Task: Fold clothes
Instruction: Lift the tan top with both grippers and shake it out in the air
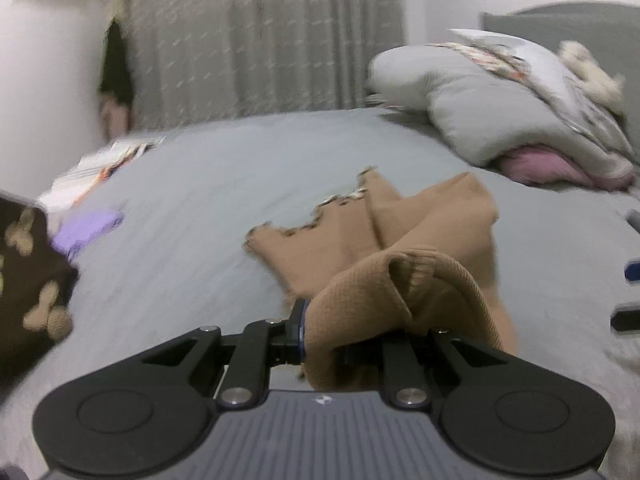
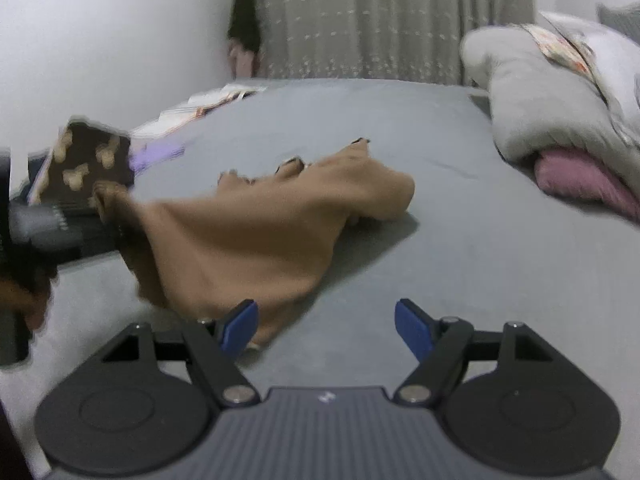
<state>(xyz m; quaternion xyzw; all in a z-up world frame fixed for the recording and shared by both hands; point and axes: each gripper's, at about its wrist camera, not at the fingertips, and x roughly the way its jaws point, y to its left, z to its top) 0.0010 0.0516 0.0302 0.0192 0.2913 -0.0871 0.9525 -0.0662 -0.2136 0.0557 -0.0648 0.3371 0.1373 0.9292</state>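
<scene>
A tan ribbed garment (image 1: 400,240) with a scalloped hem lies crumpled on the grey bed sheet (image 1: 192,184). My left gripper (image 1: 322,340) is shut on one bunched edge of it, and the cloth drapes over the right finger. In the right wrist view the garment (image 2: 248,232) is stretched from that grip at the left (image 2: 114,232) down to the bed. My right gripper (image 2: 326,324) stands open just above the sheet (image 2: 480,272). Nothing is between its blue pads (image 2: 240,326); the garment's near corner lies beside the left pad.
A heaped grey quilt (image 2: 532,112) over a pink pillow (image 2: 576,178) fills the bed's right end. A brown cloth with cream shapes (image 2: 90,160), a purple item (image 1: 86,228) and papers (image 2: 208,106) lie at the left. A curtain (image 1: 256,40) hangs behind.
</scene>
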